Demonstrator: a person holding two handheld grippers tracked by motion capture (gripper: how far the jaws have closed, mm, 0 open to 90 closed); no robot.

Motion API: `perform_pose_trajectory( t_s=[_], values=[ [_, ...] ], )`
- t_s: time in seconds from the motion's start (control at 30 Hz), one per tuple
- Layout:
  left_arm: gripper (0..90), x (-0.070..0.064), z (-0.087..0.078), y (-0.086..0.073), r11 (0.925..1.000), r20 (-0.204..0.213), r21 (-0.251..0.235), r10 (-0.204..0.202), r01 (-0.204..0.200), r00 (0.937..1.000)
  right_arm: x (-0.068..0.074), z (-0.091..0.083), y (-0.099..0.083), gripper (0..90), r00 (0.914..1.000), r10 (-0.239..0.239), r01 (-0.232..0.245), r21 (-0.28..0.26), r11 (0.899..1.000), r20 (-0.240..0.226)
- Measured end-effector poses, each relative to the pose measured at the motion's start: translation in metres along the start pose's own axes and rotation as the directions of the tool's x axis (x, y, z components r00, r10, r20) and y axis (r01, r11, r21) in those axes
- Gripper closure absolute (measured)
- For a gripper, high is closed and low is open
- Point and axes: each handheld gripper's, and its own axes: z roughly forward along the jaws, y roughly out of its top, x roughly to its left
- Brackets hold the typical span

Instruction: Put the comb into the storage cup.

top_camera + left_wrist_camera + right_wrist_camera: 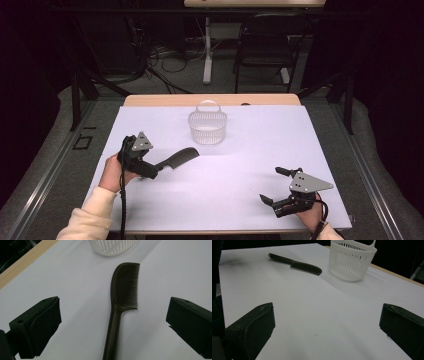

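Left hand-held gripper (159, 167) stands at the left side of the counter (240, 175) with its jaws wide apart, holding nothing. Between the jaws, in the left gripper view, lies the comb (122, 302), flat on the white surface, its handle toward the gripper and its teeth end toward the basket (207, 127). Beyond the comb, near the far edge of the counter, the basket stands upright. Right hand-held gripper (274, 186) rests at the near right, jaws wide too, well apart from the comb.
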Motion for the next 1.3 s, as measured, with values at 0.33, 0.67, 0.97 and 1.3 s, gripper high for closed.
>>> perform_pose_trajectory(
  t_s=[0.33,0.67,0.97,1.3],
  values=[
    [0.0,0.004,0.006,0.006,0.9989,0.009,0.048,-0.001,0.000,1.0000,0.000,0.000,0.000,0.0,1.0000,0.003,-0.003,-0.001,1.000,0.001],
    [0.0,0.004,0.015,0.011,0.9925,0.014,0.115,0.040,-0.042,0.9991,0.000,0.001,0.000,0.0,1.0000,0.002,-0.002,0.000,1.000,-0.004],
    [0.0,0.006,0.025,0.012,0.9829,0.021,0.174,0.058,-0.061,0.9981,0.000,0.001,-0.001,0.0,1.0000,0.007,-0.007,0.006,1.000,0.002],
    [0.4,0.006,0.037,0.014,0.9492,0.045,0.280,0.137,-0.144,0.9895,-0.001,0.001,-0.001,0.0,0.9999,0.009,-0.009,0.012,1.000,0.006]
  ],
)
